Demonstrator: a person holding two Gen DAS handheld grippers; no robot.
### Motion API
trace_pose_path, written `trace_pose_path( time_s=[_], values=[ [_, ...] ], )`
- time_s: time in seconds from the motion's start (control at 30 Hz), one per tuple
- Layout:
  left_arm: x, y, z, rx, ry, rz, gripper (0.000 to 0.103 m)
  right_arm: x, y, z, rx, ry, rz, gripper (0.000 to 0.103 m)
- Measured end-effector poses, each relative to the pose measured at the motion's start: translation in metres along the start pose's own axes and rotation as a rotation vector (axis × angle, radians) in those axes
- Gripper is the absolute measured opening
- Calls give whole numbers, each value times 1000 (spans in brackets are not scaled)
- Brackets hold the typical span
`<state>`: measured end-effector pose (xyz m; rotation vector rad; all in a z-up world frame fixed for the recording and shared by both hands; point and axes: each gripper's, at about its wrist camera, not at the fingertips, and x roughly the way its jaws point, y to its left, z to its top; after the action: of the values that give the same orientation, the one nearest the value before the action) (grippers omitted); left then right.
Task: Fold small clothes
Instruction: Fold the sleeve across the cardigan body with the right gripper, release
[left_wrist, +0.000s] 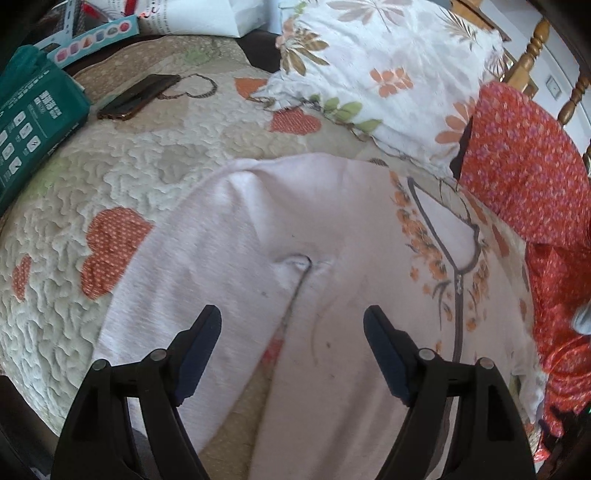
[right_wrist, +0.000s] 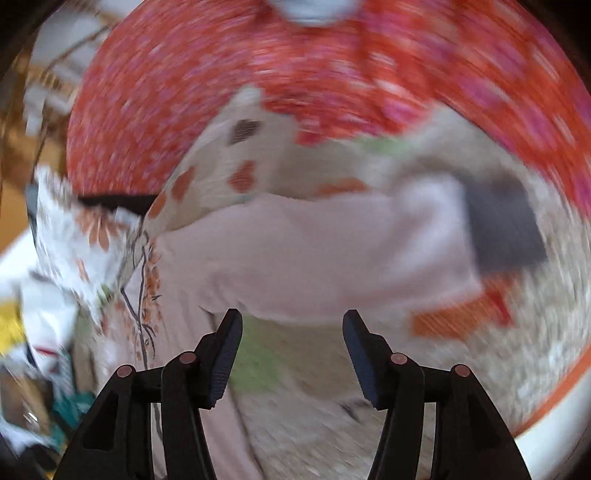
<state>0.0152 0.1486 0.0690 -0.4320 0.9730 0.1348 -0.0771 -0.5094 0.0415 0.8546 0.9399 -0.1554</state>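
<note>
A pale pink small garment (left_wrist: 258, 236) with an orange flower print and grey piping lies spread on the quilted bedspread (left_wrist: 110, 166). My left gripper (left_wrist: 291, 325) is open and empty just above its middle. In the blurred right wrist view the same pink garment (right_wrist: 314, 243) lies ahead, with a dark grey patch (right_wrist: 506, 225) at its right end. My right gripper (right_wrist: 291, 332) is open and empty, just short of the garment's near edge, over the bedspread (right_wrist: 295, 362).
A floral pillow (left_wrist: 369, 66) and a red flowered cloth (left_wrist: 524, 158) lie at the back right, by a wooden bedpost (left_wrist: 532, 48). A teal box (left_wrist: 29, 122) and a dark phone with a chain (left_wrist: 136, 96) lie at the back left. The red cloth (right_wrist: 258, 74) fills the far side of the right view.
</note>
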Motion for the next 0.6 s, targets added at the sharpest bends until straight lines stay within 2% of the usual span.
trace_pose_path(
  time_s=[0.1, 0.17, 0.23, 0.3, 0.4, 0.47, 0.5, 0.53, 0.6],
  values=[
    [6, -8, -5, 16, 11, -6, 78, 3, -37, -11, 101, -28, 16, 61],
    [9, -10, -7, 30, 14, 0, 78, 7, -52, -9, 154, -59, -2, 61],
    [8, -9, -9, 36, 10, 7, 78, 12, -59, -2, 192, -117, -56, 61],
    [6, -5, -9, 28, 5, 11, 78, 13, -63, 8, 206, -158, -60, 61],
    [1, 7, -7, -2, -7, 15, 78, 12, -60, 23, 209, -231, -122, 61],
    [-2, 15, -4, -27, -14, 16, 78, 13, -63, 32, 228, -263, -130, 59],
    [-5, 20, -2, -41, -17, 14, 78, 16, -64, 36, 238, -264, -128, 36],
    [-7, 24, -1, -56, -21, 12, 78, 17, -67, 40, 236, -255, -135, 4],
    [-13, 33, 4, -91, -37, 7, 78, 20, -50, 45, 190, -255, -182, 5]
  ],
)
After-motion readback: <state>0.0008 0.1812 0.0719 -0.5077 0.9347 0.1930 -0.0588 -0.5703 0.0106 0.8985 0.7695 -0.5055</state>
